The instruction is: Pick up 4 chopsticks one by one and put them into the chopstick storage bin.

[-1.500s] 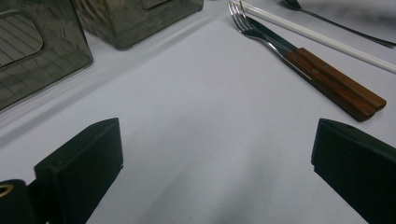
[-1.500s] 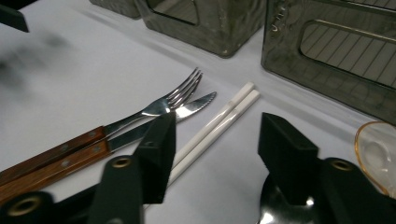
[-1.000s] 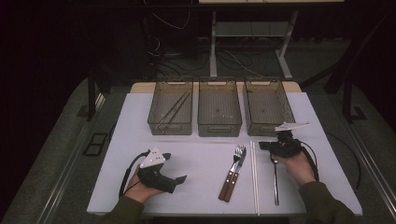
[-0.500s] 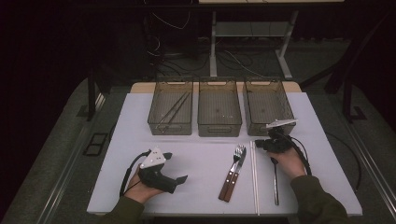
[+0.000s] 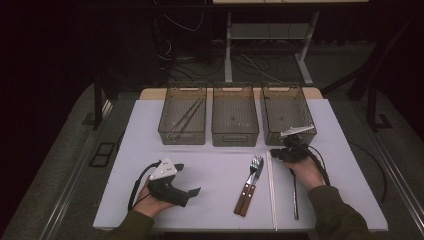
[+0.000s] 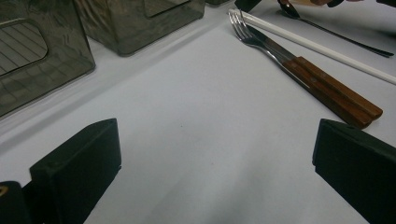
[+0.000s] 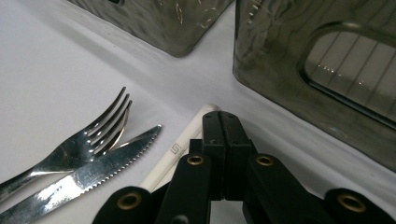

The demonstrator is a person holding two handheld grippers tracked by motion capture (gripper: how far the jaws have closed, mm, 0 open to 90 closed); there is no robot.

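Right gripper [image 7: 223, 122]: I keep it clenched on nothing, tip over the white stick [image 7: 180, 150], ready to grab.
Left gripper [image 6: 210, 163]: I rest it released; fork [image 6: 261, 39] lies ahead.

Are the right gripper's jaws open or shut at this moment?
Shut. In the right gripper view the two black jaws of the right gripper meet with no gap and nothing between them, their tips over the white chopsticks.

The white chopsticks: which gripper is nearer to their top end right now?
Right. The right gripper, jaws shut, sits just beside the far tip of the white chopsticks, right above it in the right gripper view. The left gripper rests open well to the left, beyond the fork and knife.
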